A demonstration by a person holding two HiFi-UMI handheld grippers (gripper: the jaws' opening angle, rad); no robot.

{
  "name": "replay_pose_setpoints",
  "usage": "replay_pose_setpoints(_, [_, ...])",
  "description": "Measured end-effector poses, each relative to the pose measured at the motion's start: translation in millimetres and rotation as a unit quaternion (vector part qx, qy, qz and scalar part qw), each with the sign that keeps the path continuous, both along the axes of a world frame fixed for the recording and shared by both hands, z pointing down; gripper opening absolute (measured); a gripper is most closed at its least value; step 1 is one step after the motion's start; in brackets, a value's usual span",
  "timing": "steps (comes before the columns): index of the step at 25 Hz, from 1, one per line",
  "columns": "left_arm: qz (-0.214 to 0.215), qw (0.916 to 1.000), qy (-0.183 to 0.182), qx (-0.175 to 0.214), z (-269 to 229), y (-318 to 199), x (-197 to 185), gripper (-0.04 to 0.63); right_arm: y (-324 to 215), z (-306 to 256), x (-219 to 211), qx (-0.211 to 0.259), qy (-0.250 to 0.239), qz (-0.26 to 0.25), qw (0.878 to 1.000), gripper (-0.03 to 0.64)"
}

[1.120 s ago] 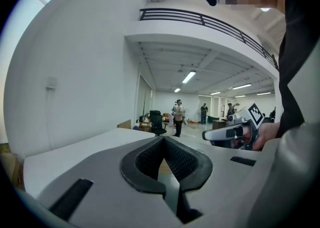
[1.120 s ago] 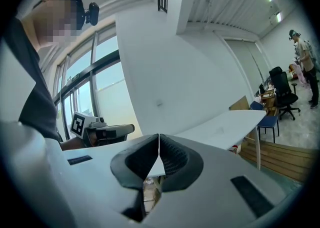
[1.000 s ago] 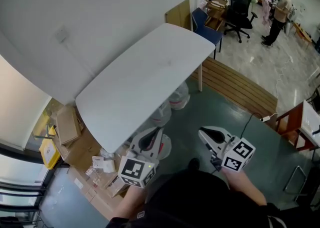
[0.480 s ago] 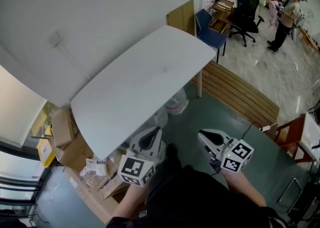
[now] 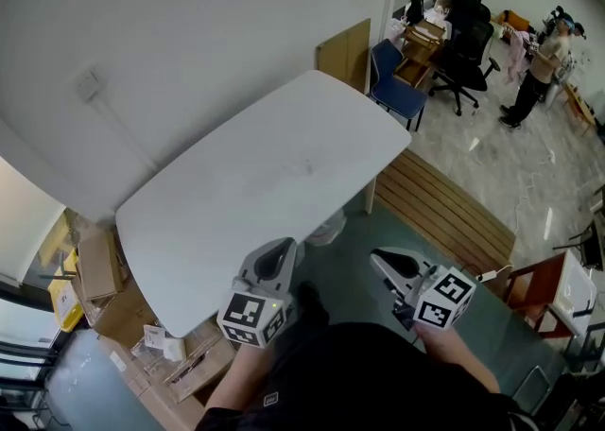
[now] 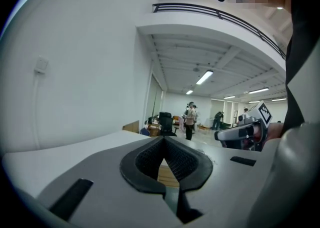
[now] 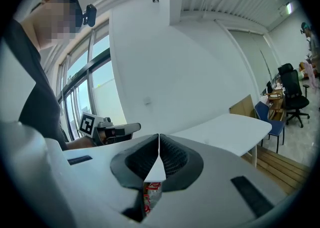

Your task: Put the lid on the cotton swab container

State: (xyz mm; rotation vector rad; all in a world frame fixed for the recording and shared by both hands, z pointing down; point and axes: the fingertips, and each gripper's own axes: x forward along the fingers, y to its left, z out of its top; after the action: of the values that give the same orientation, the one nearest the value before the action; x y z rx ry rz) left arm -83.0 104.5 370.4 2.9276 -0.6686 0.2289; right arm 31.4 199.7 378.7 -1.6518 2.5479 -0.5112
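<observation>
I cannot place the cotton swab container or its lid from any of these views.

Left gripper: clenched. In its own view the two pads meet at the tip with nothing between them; only wooden floor shows through the slit below. It sits at lower centre of the head view, pointing up at the near edge of the white table.

Right gripper: also clenched and holding nothing. In its own view the tips touch. Something red and white shows through the gap lower down, possibly a label, but the view is too narrow to say. This gripper sits just right of the left one, apart from it, over the grey-green floor.

Surroundings: cardboard boxes at lower left beside the table; a blue chair at the table's far end; black office chairs and a standing person at upper right; a wooden floor strip right of the table.
</observation>
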Motion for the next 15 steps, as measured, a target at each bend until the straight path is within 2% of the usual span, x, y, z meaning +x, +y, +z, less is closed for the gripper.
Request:
replay_pose_setpoints(9, [-0.024,0.9993,-0.001,0.029,-18,-120,13,0.011,-131,-25,22,0.003,0.025,-0.033,0.999,0.017])
replay_pose_setpoints(15, [-0.021,0.9995,-0.02,0.015,-10,-165,28,0.011,-196,-30,38,0.007,0.031,-0.045,0.999,0.017])
